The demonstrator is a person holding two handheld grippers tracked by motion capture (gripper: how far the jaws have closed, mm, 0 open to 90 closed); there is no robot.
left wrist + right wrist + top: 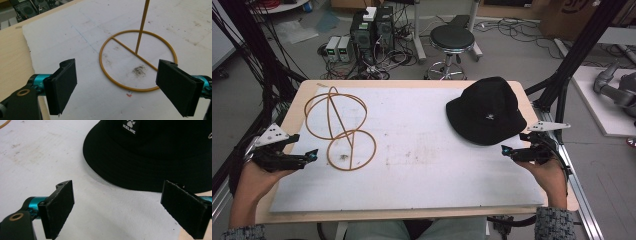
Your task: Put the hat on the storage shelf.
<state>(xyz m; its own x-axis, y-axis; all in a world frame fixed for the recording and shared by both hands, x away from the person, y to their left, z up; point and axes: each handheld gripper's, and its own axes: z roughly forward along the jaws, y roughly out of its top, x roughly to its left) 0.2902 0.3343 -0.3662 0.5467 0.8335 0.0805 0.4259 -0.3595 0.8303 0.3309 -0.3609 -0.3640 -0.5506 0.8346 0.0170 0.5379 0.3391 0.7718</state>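
The wire stand (341,129) occupies the left part of the table (412,150), its base ring flat and its upper loop raised to receive headwear. The black hat (487,110) lies well to the right of the stand. The left gripper (312,156), fingers apart, faces the stand's base ring. The right gripper (506,150), fingers apart and empty, sits just beside the hat's brim, likely staged to grasp it.

Matt black cloth hat (488,110) – thin, smooth yellow wire stand (339,129) – on a scuffed white board (422,150).
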